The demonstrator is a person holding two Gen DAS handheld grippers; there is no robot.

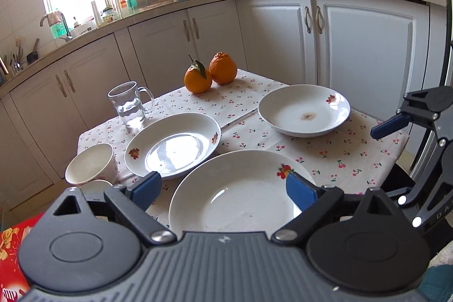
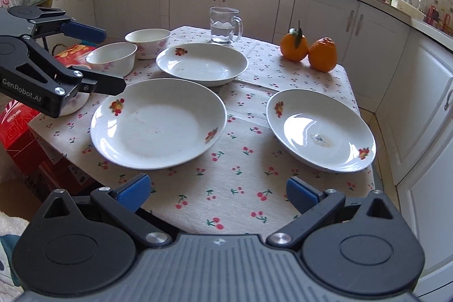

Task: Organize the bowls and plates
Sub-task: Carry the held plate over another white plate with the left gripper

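Three white plates with fruit prints lie on the cherry-print tablecloth (image 2: 226,197): a near one (image 1: 240,197) (image 2: 158,123), a far-left one (image 1: 172,145) (image 2: 202,64) and a right one with a stain (image 1: 304,109) (image 2: 320,132). Three white bowls stand at the left edge: one far (image 1: 90,163) (image 2: 148,41), one nearer (image 2: 113,58), and one mostly hidden under the left gripper (image 2: 72,104). My left gripper (image 1: 223,190) is open and empty above the near plate's front rim. My right gripper (image 2: 218,193) is open and empty above the cloth, in front of the plates.
A glass mug of water (image 1: 128,104) (image 2: 223,26) and two oranges (image 1: 211,72) (image 2: 308,50) stand at the table's far side. A red box (image 2: 25,137) sits beside the table's left edge. White kitchen cabinets (image 1: 339,41) surround the table.
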